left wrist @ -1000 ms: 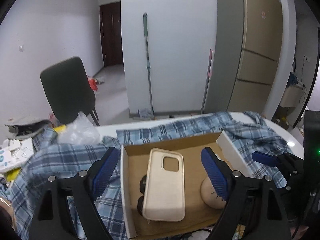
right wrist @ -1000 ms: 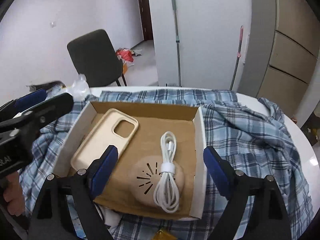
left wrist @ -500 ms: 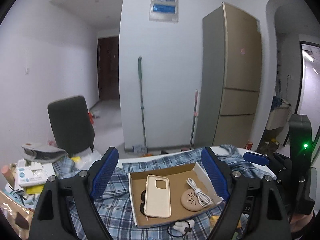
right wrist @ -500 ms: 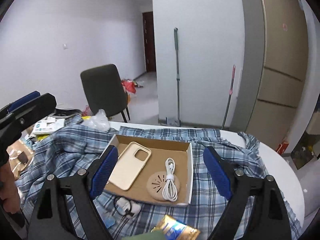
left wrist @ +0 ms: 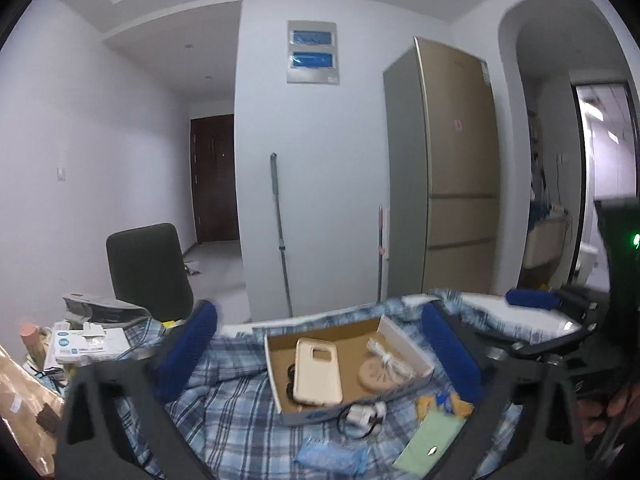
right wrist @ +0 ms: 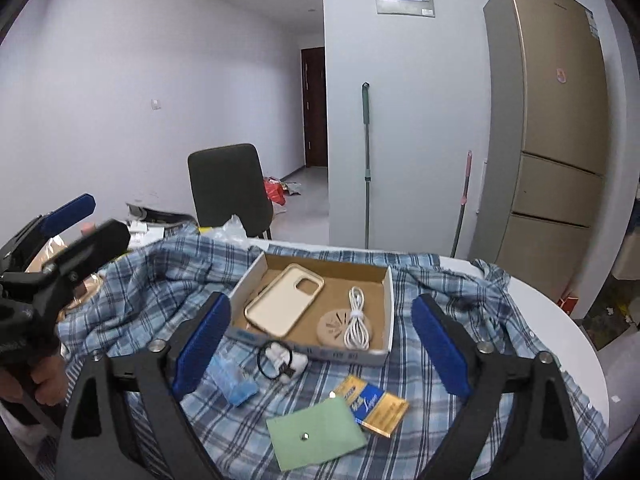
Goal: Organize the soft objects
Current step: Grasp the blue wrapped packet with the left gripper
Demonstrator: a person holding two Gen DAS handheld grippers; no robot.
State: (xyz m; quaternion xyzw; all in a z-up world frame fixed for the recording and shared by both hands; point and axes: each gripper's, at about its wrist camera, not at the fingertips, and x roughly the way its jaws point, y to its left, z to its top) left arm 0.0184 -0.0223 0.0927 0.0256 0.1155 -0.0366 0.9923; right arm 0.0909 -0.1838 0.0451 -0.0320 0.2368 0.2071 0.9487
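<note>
Opening with nothing between their jaws, both grippers (left wrist: 320,356) (right wrist: 320,340) hover near the cardboard box (right wrist: 256,270), seemingly resting on plaid cloth (right wrist: 160,280).

- Plaid shirt (right wrist: 440,288): soft woven cloth, matt, rumpled.
- Cardboard box (right wrist: 256,276): raw brown inside, white outside.
- Phone case (right wrist: 285,300): smooth cream plastic, slight sheen.
- Charging cable (right wrist: 356,320): glossy white plastic.
- Refrigerator (right wrist: 556,128): brushed, golden metallic finish.
</note>
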